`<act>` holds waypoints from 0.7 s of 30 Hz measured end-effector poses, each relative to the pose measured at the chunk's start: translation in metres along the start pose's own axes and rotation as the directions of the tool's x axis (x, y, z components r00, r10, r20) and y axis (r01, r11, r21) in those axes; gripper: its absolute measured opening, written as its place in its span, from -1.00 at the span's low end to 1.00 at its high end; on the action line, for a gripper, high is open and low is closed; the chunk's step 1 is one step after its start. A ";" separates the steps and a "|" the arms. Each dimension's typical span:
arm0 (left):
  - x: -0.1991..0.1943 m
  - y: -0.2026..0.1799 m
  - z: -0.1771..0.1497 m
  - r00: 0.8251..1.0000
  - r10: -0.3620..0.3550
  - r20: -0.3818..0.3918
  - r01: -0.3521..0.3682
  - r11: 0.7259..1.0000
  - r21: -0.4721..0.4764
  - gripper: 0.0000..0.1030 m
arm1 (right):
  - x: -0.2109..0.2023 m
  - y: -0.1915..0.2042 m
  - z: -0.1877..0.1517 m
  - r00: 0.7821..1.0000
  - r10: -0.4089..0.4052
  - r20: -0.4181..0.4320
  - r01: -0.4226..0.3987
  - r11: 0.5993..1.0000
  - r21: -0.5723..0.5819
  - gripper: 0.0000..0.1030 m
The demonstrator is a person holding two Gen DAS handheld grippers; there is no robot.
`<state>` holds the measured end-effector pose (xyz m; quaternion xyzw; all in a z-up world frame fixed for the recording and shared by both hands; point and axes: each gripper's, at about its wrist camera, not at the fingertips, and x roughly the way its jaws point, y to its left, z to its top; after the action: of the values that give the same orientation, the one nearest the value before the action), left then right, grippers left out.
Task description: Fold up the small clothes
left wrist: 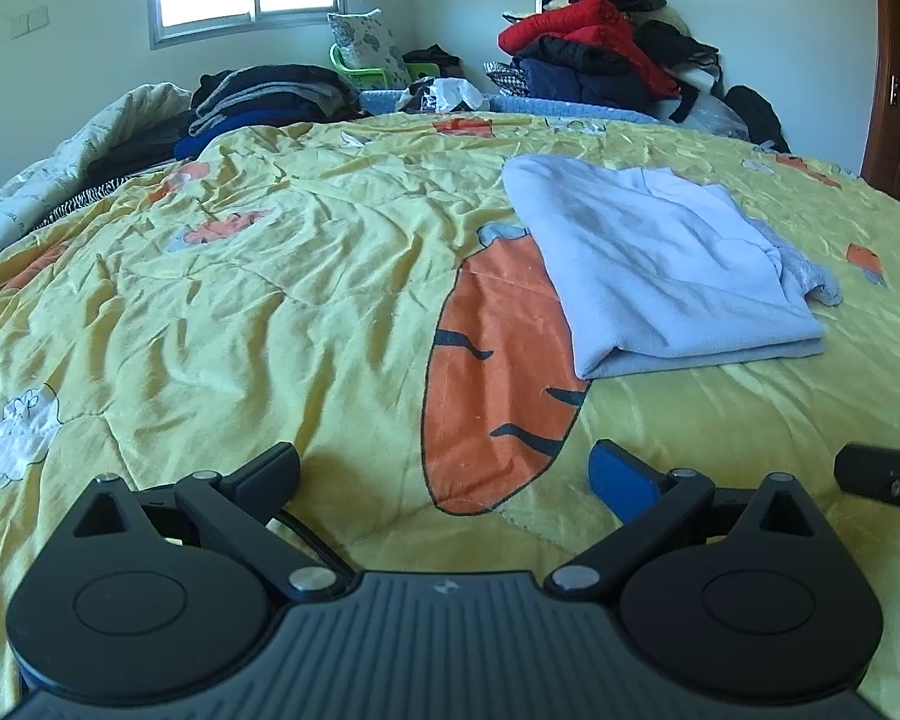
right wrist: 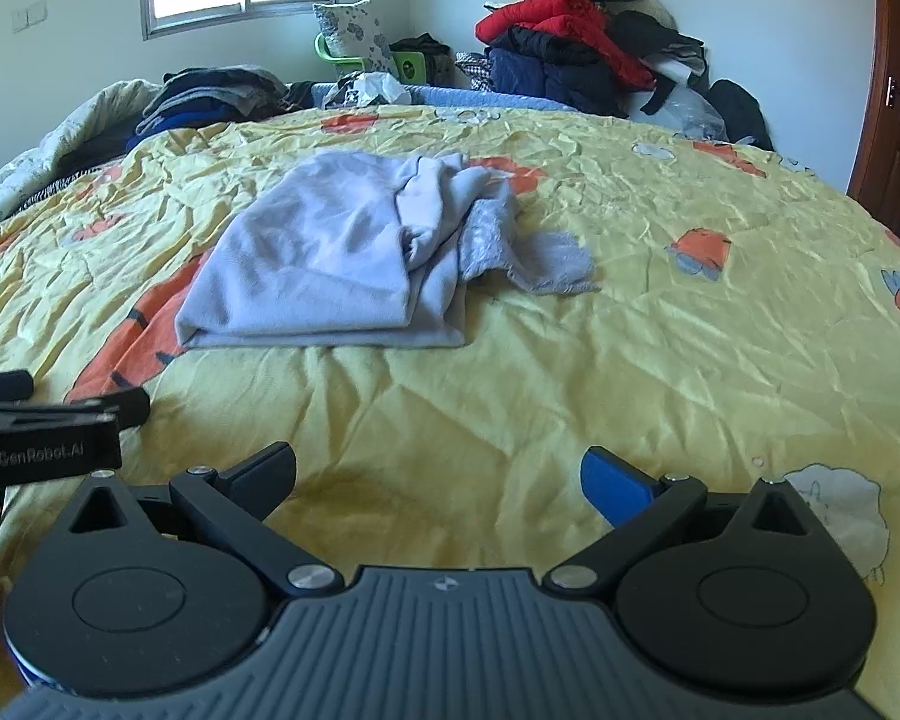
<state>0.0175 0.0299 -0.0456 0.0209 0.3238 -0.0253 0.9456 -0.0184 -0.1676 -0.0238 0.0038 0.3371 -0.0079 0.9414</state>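
Left wrist view: the left gripper [left wrist: 444,468] hangs low over the yellow carrot-print quilt [left wrist: 240,276], jaws spread wide and holding nothing. The pale blue garment [left wrist: 660,264], partly folded, lies ahead and to the right, well apart from the fingers, its neat folded edge facing the camera and its long axis running away up the bed. A ragged grey-blue bit sticks out on its far right side. The tip of the other tool shows at the right edge.

Right wrist view: the right gripper [right wrist: 438,474] is also wide open and empty, above bare quilt. Here the garment [right wrist: 330,264] lies ahead and slightly left — nearly in line with this tool. Its loose, bunched half and the grey-blue lace-like trim [right wrist: 546,264] sit on the right-hand side, so the right gripper looks nearer to the untidy part, which likely needs folding over next
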 end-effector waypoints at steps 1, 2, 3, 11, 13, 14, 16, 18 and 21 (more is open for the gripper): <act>0.000 -0.001 0.000 1.000 -0.001 -0.001 0.001 1.000 0.000 1.00 | 0.001 -0.001 0.001 1.000 -0.001 0.000 0.001 1.000 0.004 0.98; 0.001 0.000 0.000 1.000 -0.004 -0.002 0.004 1.000 -0.001 1.00 | 0.002 -0.003 0.001 1.000 -0.001 -0.001 0.001 1.000 0.009 0.98; 0.001 0.001 0.000 1.000 -0.009 -0.004 0.009 1.000 -0.005 1.00 | 0.003 -0.004 0.001 1.000 0.000 -0.004 0.000 1.000 0.017 0.98; 0.003 0.004 0.001 1.000 -0.018 -0.006 0.018 1.000 -0.013 1.00 | 0.009 0.000 -0.003 1.000 0.014 -0.012 -0.014 1.000 0.011 0.99; 0.003 0.004 0.001 1.000 -0.018 -0.006 0.018 1.000 -0.013 1.00 | 0.011 0.000 -0.004 1.000 0.012 -0.011 -0.012 1.000 0.011 0.99; 0.003 0.004 0.001 1.000 -0.018 -0.007 0.018 1.000 -0.013 1.00 | 0.011 0.000 -0.004 1.000 0.011 -0.008 -0.011 1.000 0.011 0.99; 0.003 0.004 0.001 1.000 -0.018 -0.006 0.018 1.000 -0.013 1.00 | 0.011 0.000 -0.005 1.000 0.009 -0.006 -0.009 1.000 0.009 1.00; 0.003 0.004 0.001 1.000 -0.018 -0.006 0.018 1.000 -0.013 1.00 | 0.012 0.002 -0.005 1.000 0.000 -0.006 0.000 1.000 -0.004 1.00; 0.003 0.004 0.001 1.000 -0.018 -0.006 0.018 1.000 -0.013 1.00 | 0.013 0.006 -0.006 1.000 -0.008 -0.008 0.008 1.000 -0.025 1.00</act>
<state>0.0206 0.0336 -0.0466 0.0118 0.3272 -0.0317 0.9444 -0.0126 -0.1618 -0.0367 -0.0095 0.3408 -0.0074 0.9401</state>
